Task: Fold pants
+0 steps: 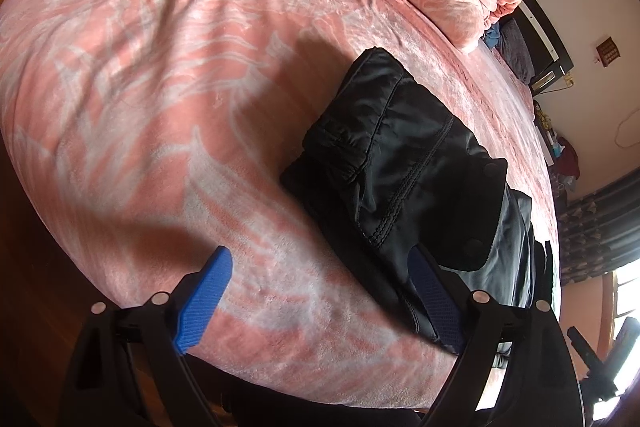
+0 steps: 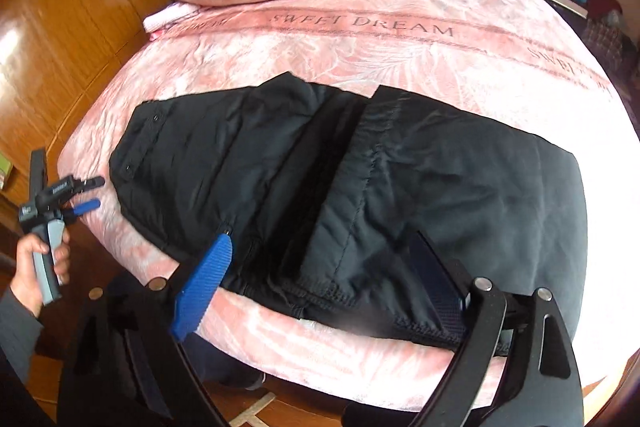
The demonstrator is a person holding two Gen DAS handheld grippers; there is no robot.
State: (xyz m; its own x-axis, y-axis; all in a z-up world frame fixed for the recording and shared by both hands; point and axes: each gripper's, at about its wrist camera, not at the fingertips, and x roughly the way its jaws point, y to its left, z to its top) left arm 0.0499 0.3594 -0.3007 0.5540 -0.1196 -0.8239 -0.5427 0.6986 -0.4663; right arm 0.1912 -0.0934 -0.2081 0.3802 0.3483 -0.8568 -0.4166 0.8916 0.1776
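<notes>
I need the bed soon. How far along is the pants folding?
Partly done. The black pants lie on the pink bedspread with a layer already folded over, its edge crossing the middle. In hand: nothing; the left claw and right claw are both open beside the near edge. Left: the bundle looks long, so probably another fold.

You've got black pants (image 2: pixel 360 195) on a pink bedspread (image 2: pixel 400 59) with pale leaf print and grey "SWEET DREAM" lettering (image 2: pixel 362 23). Your gripper fingers (image 2: pixel 204 287) are blue, wardrobe (image 2: pixel 80 7) orange-brown wood.
</notes>
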